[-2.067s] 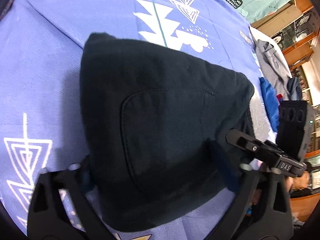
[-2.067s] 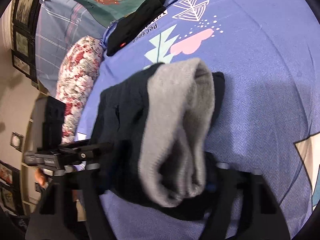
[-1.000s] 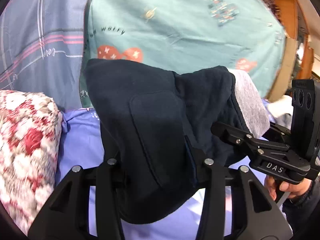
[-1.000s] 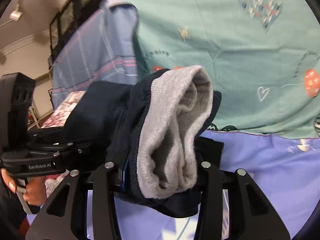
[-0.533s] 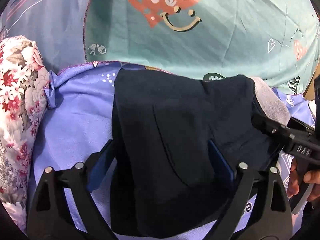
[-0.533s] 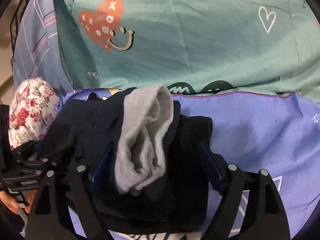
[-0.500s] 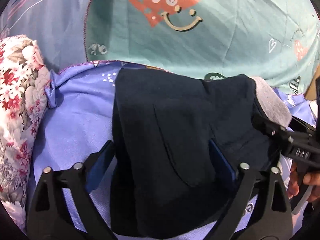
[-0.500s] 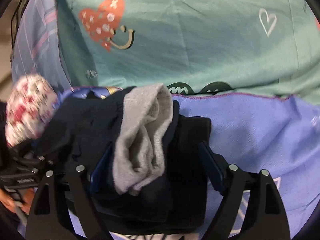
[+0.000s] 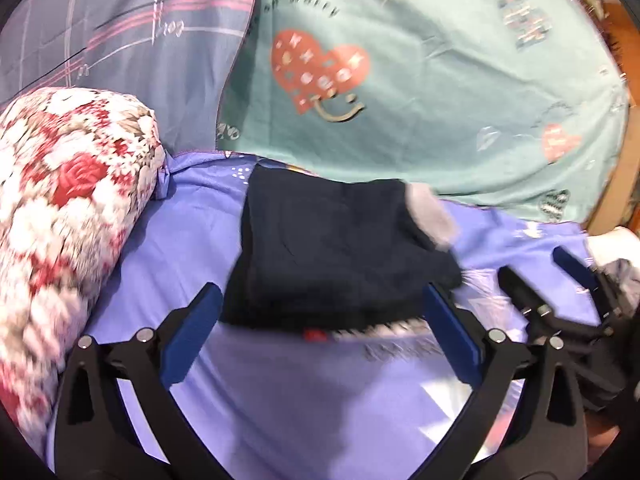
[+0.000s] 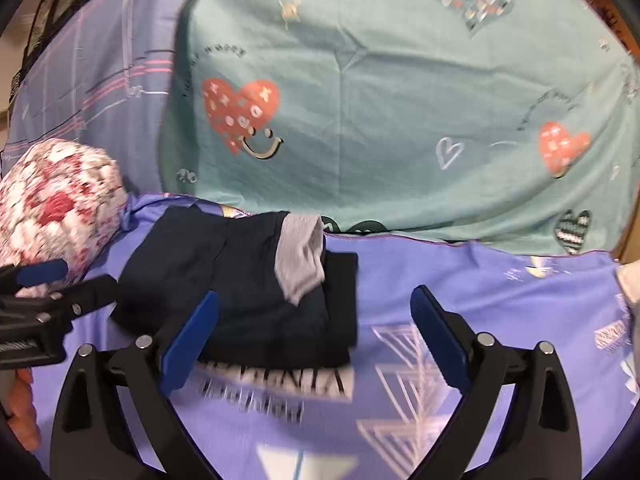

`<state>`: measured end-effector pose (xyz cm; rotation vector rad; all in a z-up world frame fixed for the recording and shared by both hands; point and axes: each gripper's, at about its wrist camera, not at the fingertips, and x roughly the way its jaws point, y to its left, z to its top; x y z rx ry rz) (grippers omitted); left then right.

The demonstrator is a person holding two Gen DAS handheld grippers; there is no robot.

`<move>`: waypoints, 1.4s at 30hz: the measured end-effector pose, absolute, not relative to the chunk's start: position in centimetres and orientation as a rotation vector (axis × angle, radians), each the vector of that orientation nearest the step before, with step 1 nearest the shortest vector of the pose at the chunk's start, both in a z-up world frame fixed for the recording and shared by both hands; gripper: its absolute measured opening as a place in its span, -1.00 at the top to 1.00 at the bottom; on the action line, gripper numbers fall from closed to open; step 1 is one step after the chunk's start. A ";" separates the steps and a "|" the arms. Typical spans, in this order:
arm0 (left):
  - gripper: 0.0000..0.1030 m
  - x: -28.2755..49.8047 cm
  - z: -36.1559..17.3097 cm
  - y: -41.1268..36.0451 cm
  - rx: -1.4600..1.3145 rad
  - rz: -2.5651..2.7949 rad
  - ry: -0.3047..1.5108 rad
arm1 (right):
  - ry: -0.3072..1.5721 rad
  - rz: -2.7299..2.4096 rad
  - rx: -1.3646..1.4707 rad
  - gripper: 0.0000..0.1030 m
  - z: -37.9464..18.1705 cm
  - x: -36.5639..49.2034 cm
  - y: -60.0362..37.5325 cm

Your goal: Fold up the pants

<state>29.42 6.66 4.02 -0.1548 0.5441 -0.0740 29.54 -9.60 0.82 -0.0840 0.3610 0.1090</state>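
The dark navy folded pants (image 9: 332,256) with a grey waistband (image 9: 432,216) lie in a bundle on the purple sheet (image 9: 320,400), close to the teal cover at the back. My left gripper (image 9: 320,332) is open and empty, just short of the bundle's near edge. My right gripper (image 10: 316,328) is open and empty too; the pants (image 10: 248,288) and grey waistband (image 10: 300,264) lie ahead, left of its centre. The right gripper (image 9: 560,300) shows at the right of the left wrist view, and the left gripper (image 10: 40,300) at the left of the right wrist view.
A red and white floral pillow (image 9: 60,220) lies left of the pants. A teal cover with hearts (image 10: 400,100) and a grey-blue striped cover (image 9: 120,40) rise behind. Other clothes (image 9: 616,264) lie at the far right. Black printed lettering (image 10: 276,380) marks the sheet.
Both grippers have let go of the pants and drawn back towards me. The bundle now rests on the sheet, free of the fingers that flanked it half a second ago.
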 end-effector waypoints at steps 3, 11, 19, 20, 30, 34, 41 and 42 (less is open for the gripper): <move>-0.96 25.3 3.8 5.8 -0.162 -0.076 0.537 | 0.336 0.093 -0.072 -0.94 0.4 25.3 -10.2; -0.96 18.2 2.7 4.2 -0.116 -0.073 0.535 | 0.342 0.051 -0.023 -0.97 -1.4 17.3 -11.9; -0.96 15.6 0.2 3.8 -0.109 -0.040 0.544 | 0.324 0.041 -0.034 -0.97 -3.1 14.3 -12.1; -0.96 15.5 -0.3 3.9 -0.113 -0.033 0.550 | 0.319 0.044 -0.031 -0.97 -3.3 14.3 -12.1; -0.96 16.3 -3.5 4.6 -0.132 -0.024 0.604 | 0.305 0.051 -0.054 -0.97 -5.3 14.6 -11.3; -0.96 16.5 -3.9 4.9 -0.143 -0.024 0.618 | 0.316 0.063 -0.056 -0.97 -5.6 14.7 -11.0; -0.96 16.5 -4.1 5.4 -0.167 -0.012 0.622 | 0.336 0.066 -0.080 -0.97 -6.0 14.8 -10.6; -0.96 16.5 -4.1 5.4 -0.168 -0.011 0.622 | 0.340 0.069 -0.079 -0.97 -6.0 14.8 -10.6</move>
